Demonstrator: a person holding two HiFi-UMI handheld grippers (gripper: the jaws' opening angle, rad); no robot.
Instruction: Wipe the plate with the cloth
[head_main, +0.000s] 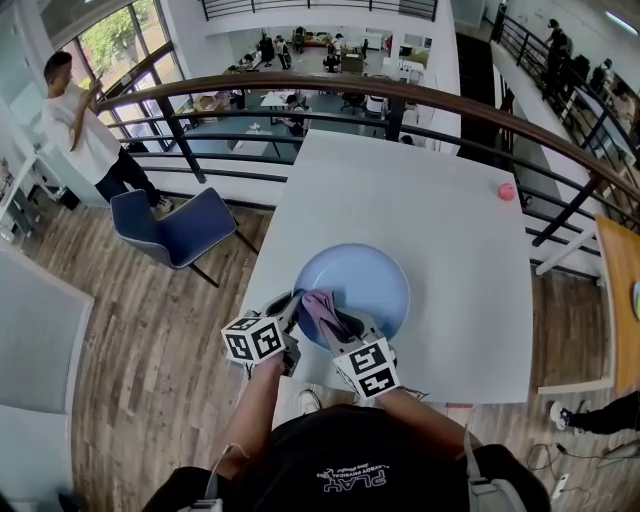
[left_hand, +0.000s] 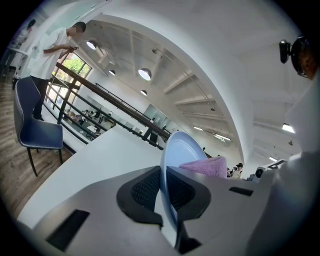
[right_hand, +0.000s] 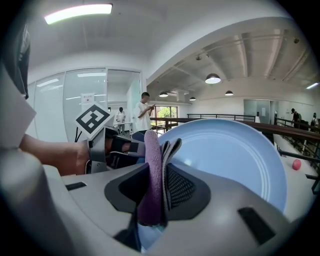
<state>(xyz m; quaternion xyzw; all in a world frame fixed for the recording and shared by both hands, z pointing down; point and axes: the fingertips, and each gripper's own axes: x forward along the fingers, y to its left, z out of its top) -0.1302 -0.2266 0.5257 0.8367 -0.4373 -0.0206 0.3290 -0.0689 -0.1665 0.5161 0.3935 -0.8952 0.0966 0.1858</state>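
A pale blue plate (head_main: 358, 285) lies on the white table (head_main: 400, 200) near its front edge. My left gripper (head_main: 290, 312) is shut on the plate's near left rim; in the left gripper view that rim (left_hand: 167, 185) stands edge-on between the two pads. My right gripper (head_main: 335, 325) is shut on a folded purple cloth (head_main: 318, 308), held over the plate's near left part, close beside the left gripper. In the right gripper view the cloth (right_hand: 152, 175) stands pinched between the pads with the plate (right_hand: 230, 155) behind it. The cloth (left_hand: 206, 166) also shows past the rim in the left gripper view.
A small pink ball (head_main: 507, 191) lies at the table's far right edge. A blue chair (head_main: 175, 230) stands on the wooden floor left of the table, with a person (head_main: 85, 130) beyond it. A curved railing (head_main: 400, 95) runs behind the table.
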